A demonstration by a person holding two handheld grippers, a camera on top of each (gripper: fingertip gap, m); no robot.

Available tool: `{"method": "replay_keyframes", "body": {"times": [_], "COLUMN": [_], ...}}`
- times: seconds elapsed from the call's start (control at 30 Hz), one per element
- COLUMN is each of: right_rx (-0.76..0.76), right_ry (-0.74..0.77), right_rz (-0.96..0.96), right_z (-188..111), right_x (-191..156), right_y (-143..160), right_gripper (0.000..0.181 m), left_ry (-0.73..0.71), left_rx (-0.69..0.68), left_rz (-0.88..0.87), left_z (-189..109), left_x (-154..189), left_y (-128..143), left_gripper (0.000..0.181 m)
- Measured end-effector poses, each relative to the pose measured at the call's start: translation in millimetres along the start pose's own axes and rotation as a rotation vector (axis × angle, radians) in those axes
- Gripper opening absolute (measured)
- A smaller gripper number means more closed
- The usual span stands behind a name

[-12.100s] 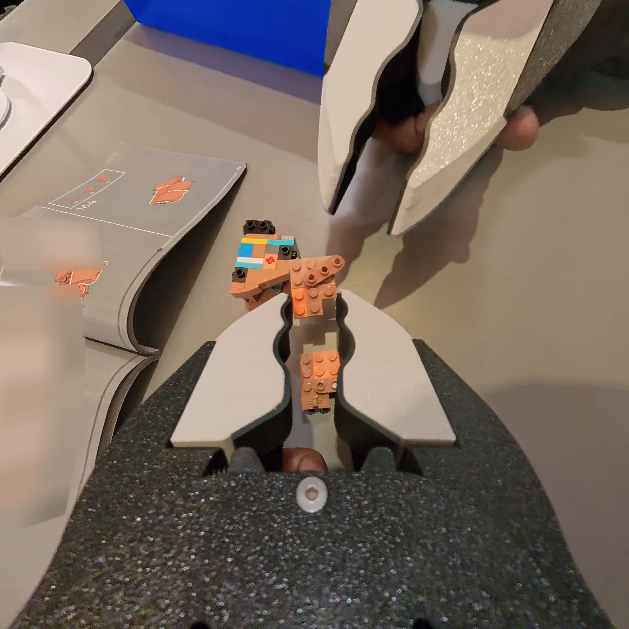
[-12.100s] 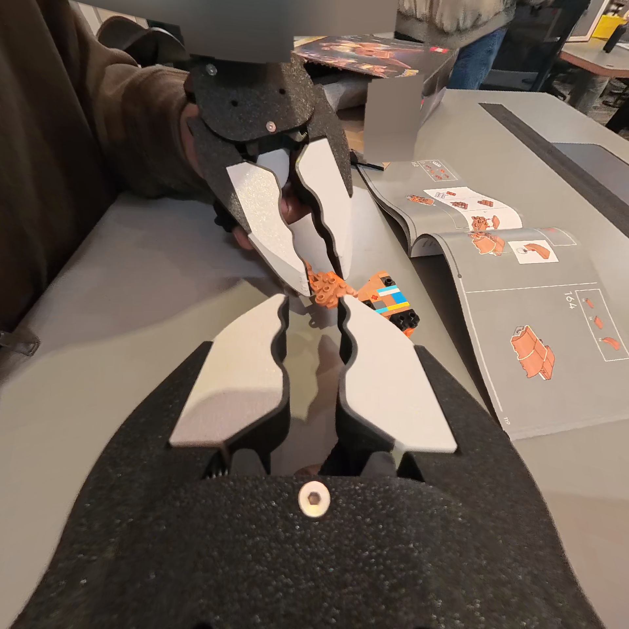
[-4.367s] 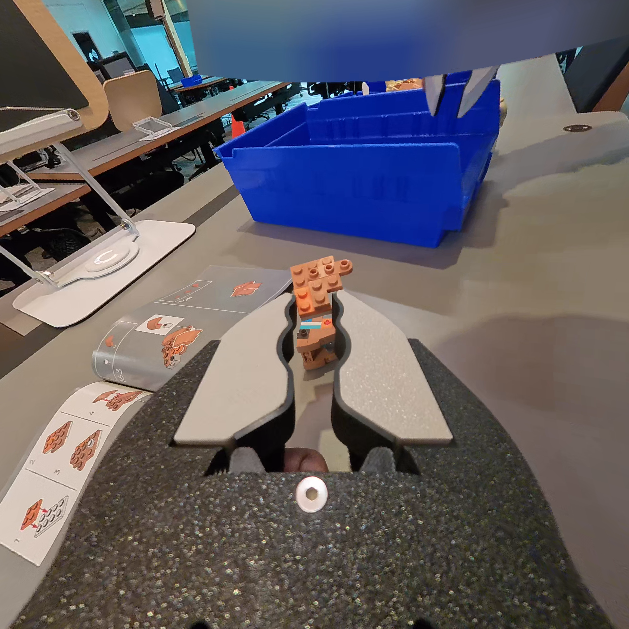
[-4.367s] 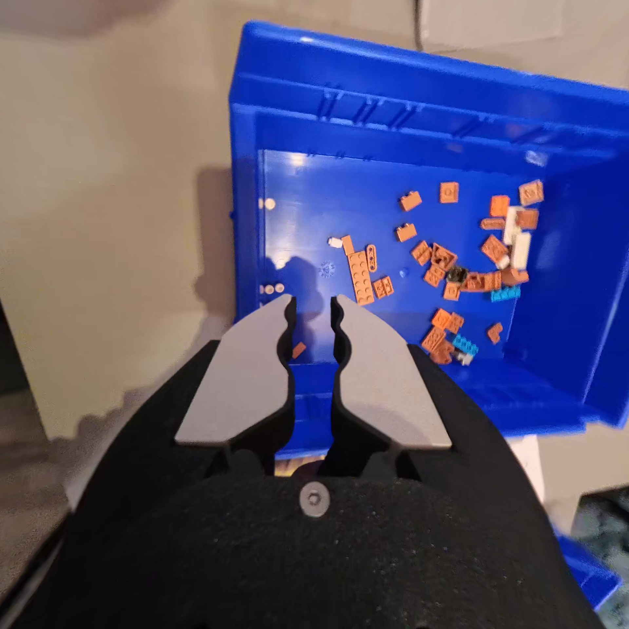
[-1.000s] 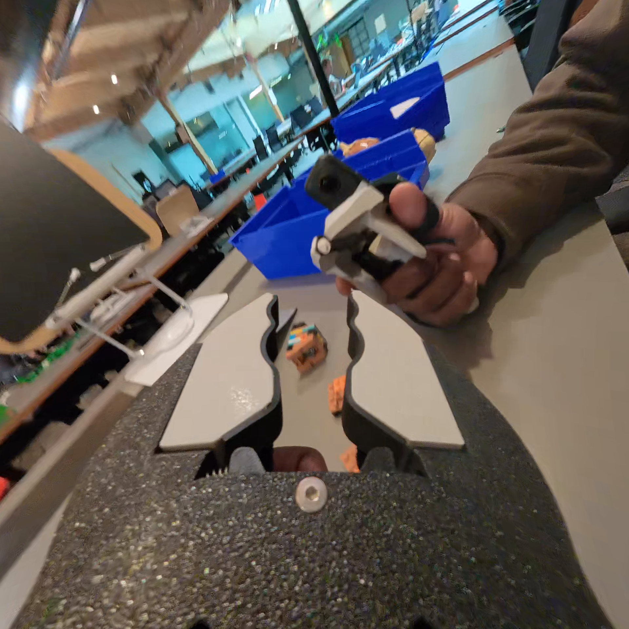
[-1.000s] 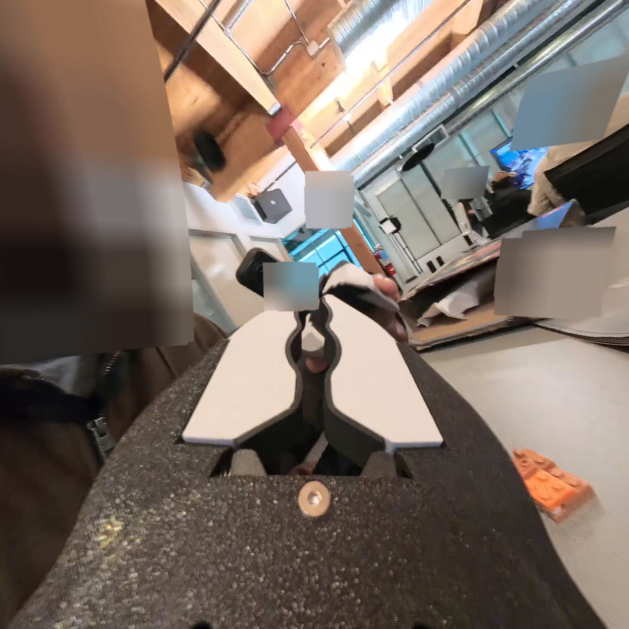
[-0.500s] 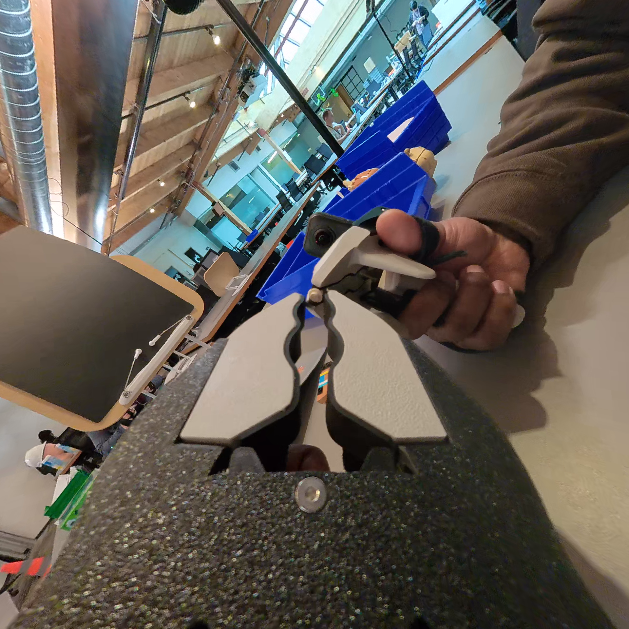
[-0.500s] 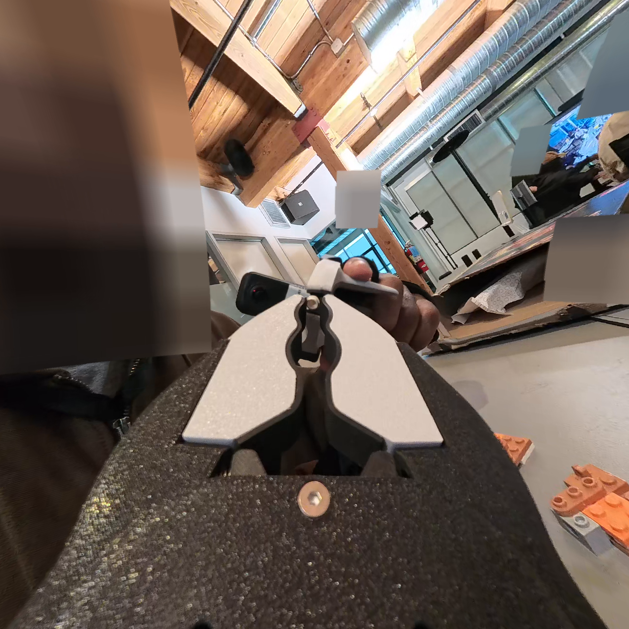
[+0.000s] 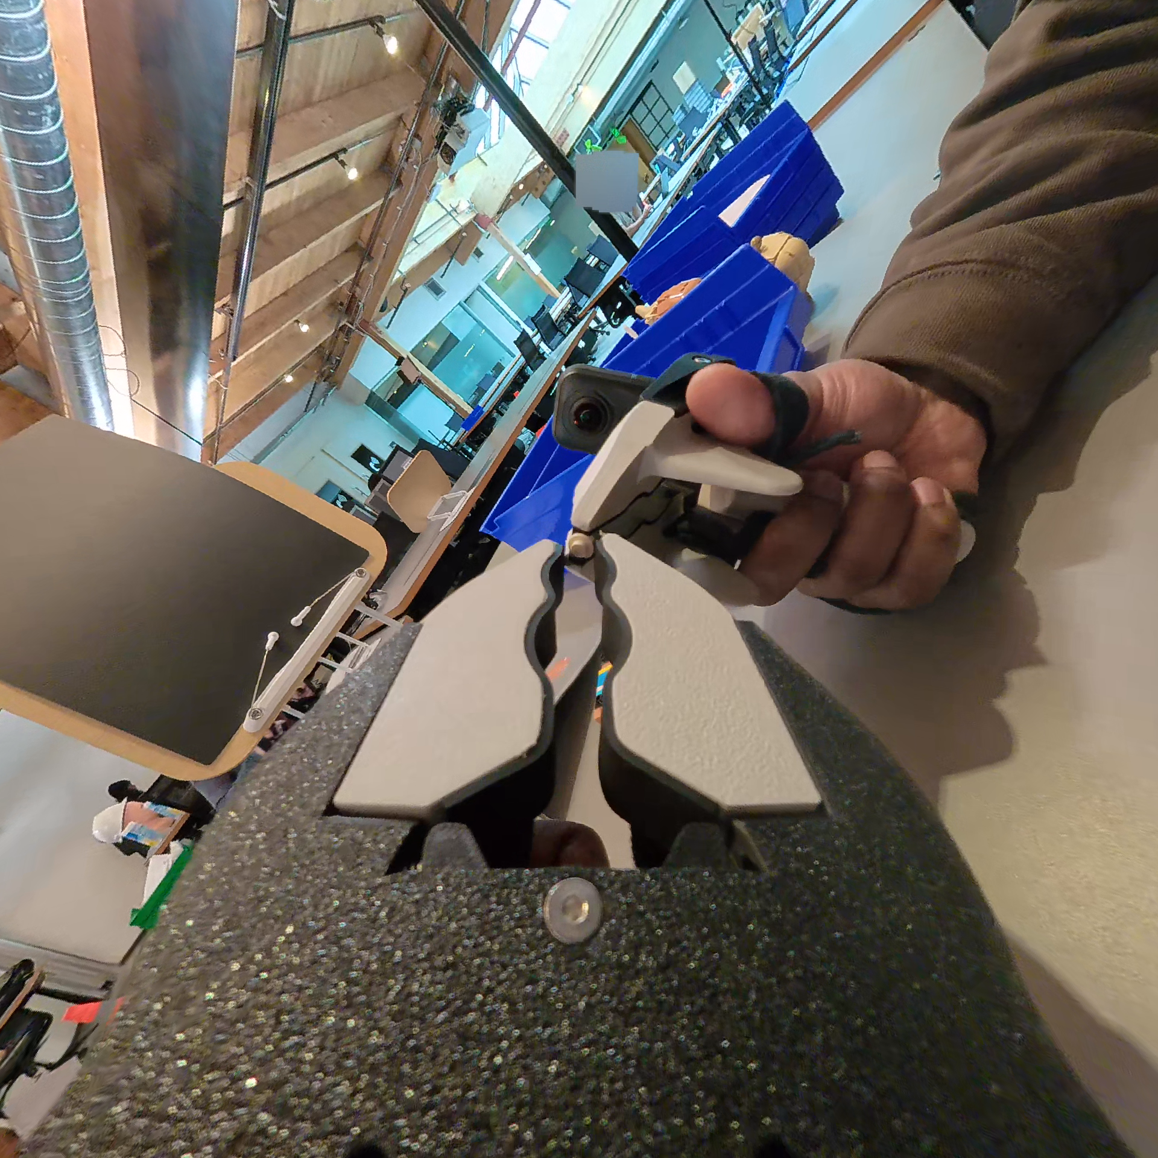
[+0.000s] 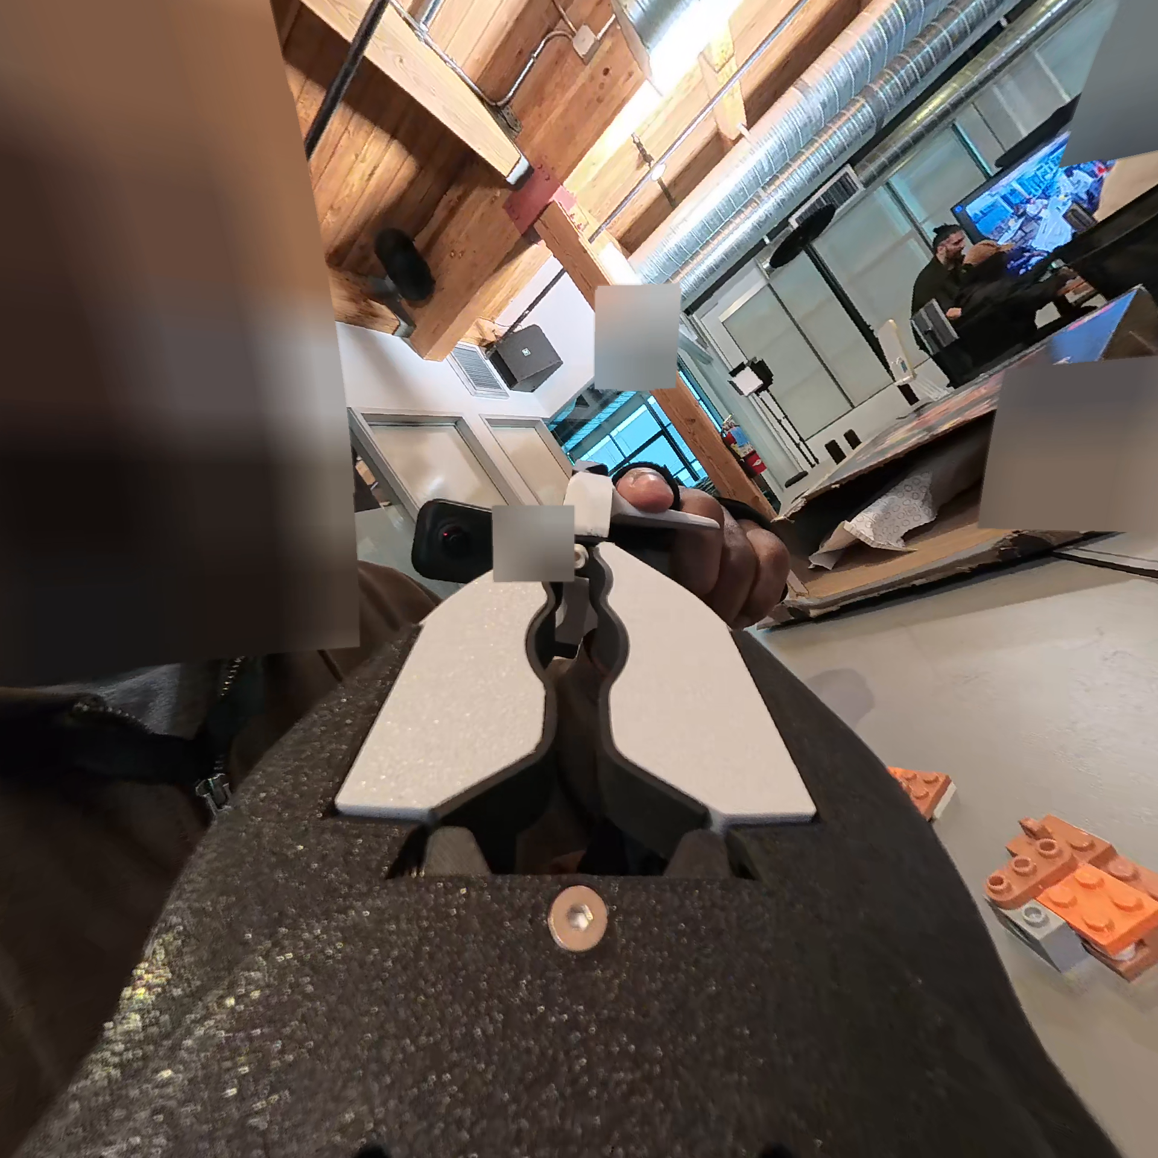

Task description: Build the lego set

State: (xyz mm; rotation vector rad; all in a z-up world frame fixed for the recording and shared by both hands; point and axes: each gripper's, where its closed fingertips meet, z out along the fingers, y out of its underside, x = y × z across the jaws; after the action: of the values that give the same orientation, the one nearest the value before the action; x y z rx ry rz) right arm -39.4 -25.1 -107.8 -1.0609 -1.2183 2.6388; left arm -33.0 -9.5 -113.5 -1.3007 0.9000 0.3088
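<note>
Wooden beams and silver ducts fill most of both views because we've got both grippers tipped up steeply and pointed at each other over the grey table.

Our left gripper has its fingers pinched nearly together, and right at the tips there's a tiny pale round piece. It sits where our tips meet the other tool's tips, so we honestly can't tell which one is really holding it. In the left wrist view the right gripper comes in from the far side, tips touching ours, with the right hand wrapped round it, thumb on top through a black strap, knuckles low near the table, brown sleeve running off to the corner.

The right wrist view mirrors this: fingers close together around the pale piece, left hand behind.

The lego build, orange plates on a grey brick, lies on the table at lower right, with a loose orange plate just beside it. Blue bins sit further back
</note>
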Motion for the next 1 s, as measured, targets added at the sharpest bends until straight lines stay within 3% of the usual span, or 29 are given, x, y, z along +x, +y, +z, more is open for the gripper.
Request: {"method": "replay_keyframes", "body": {"times": [0.57, 1.0], "right_rx": [-0.021, -0.195], "right_ry": [0.014, 0.358], "right_rz": [0.027, -0.259], "right_z": [-1, -10], "right_x": [1, 17], "right_y": [1, -6], "right_gripper": [0.007, 0.011], "left_ry": [-0.027, -0.030], "left_rx": [-0.007, -0.195], "left_rz": [0.083, 0.062], "left_z": [1, -4], "left_x": [2, -5], "left_y": [1, 20], "left_gripper": [0.008, 0.007]}}
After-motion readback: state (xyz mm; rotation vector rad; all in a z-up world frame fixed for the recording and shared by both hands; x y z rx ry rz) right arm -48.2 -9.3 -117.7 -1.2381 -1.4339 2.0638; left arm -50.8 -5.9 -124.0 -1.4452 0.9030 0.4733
